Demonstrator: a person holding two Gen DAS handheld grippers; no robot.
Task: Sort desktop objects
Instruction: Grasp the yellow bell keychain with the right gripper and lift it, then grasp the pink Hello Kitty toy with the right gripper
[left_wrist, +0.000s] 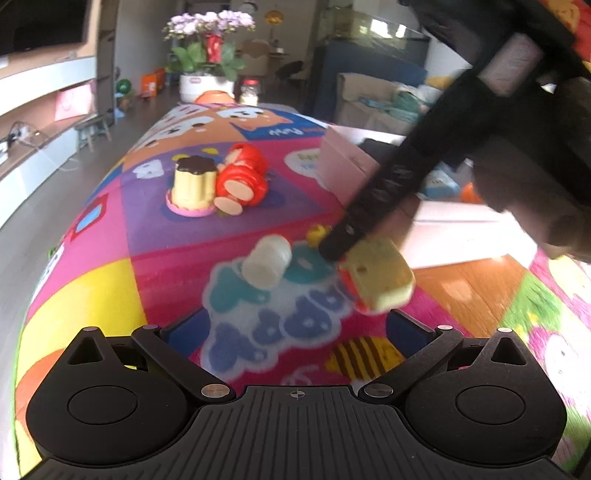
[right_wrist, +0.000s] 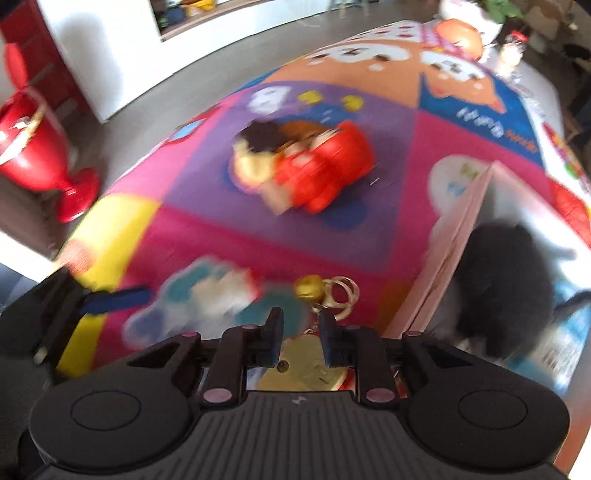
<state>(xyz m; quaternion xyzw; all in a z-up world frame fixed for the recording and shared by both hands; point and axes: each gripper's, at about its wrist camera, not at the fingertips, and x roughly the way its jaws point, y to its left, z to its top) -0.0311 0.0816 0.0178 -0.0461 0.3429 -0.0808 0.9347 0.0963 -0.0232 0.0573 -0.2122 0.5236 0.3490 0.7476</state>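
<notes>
The right gripper (right_wrist: 298, 334), pointing steeply down over the colourful cartoon-print play mat (left_wrist: 110, 295), has its jaws closed on a soft yellow-and-red toast-shaped toy keychain (left_wrist: 376, 278), which hangs just above the mat beside the open pale pink cardboard box (right_wrist: 448, 240). Its gold bell and key rings (right_wrist: 334, 293) jut out beyond the fingertips, so its long axis seems to run roughly along the fingers. The left gripper (left_wrist: 295, 328) stands wide open and empty, near a white ridged cylindrical toy (left_wrist: 267, 264). To place well, carry the keychain clear over the box wall before releasing, minding the dangling rings.
</notes>
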